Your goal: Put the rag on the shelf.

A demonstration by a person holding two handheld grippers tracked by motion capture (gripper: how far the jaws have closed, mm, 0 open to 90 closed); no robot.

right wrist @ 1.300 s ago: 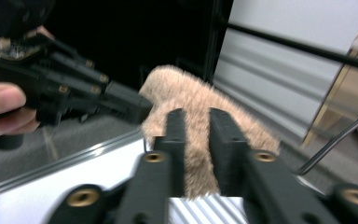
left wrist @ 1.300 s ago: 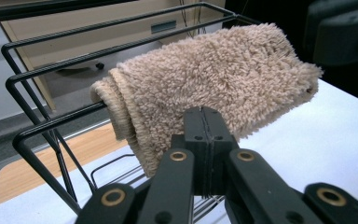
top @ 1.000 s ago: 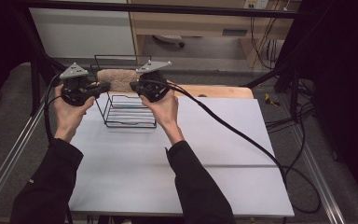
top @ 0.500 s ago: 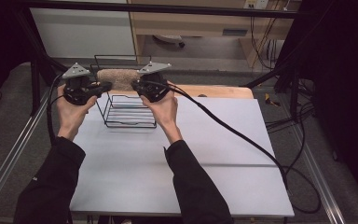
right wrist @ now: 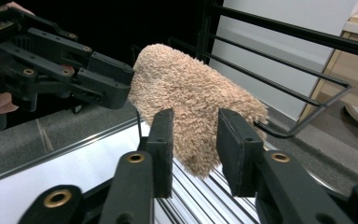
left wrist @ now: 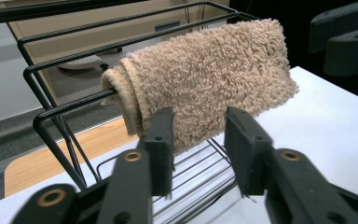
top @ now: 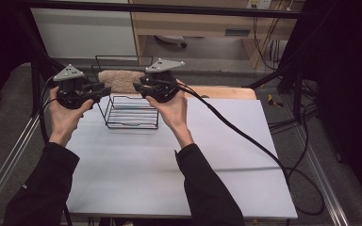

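We hold both tools wide, nothing gripped: left tool (top: 104, 89) at 9 o'clock of the towel (top: 119, 80), right tool (top: 139, 85) at 3. Towel hangs folded over the wire rack (top: 131, 112) rail, far tabletop (top: 169, 155) edge. Soft, light, limp: pinch the end corners.

1 beige towel (top: 120, 80), 1 black wire rack (top: 131, 112), 2 grippers: L (top: 102, 89), R (top: 141, 87); 1 white table (top: 169, 179).
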